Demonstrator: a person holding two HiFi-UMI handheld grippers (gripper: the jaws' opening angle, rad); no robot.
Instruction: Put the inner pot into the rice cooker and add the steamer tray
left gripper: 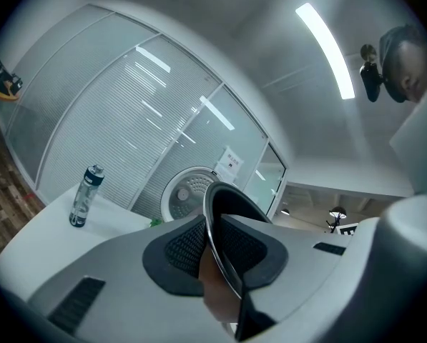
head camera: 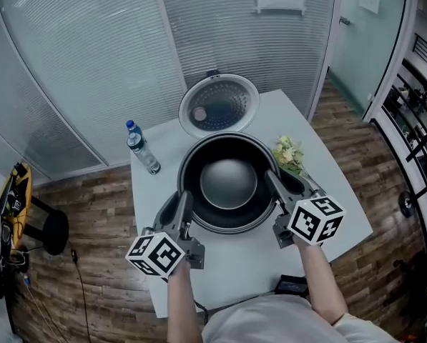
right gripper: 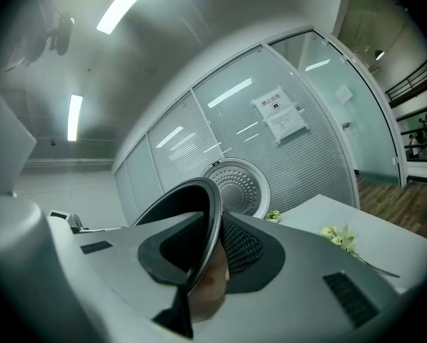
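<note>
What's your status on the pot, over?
Left gripper, right gripper shut on inner pot rim. Pot upright, open lid behind. Bottle, flowers off to sides.

Black round inner pot (head camera: 228,184), upright, mouth up; rice cooker lid (head camera: 219,106) stands open just behind.

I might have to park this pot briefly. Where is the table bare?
The table is bare right of the flowers, toward its right corner, and in a strip this side of the water bottle. The middle is crowded: the inner pot, clamped by the left gripper and right gripper, covers it, with the open lid behind.
</note>
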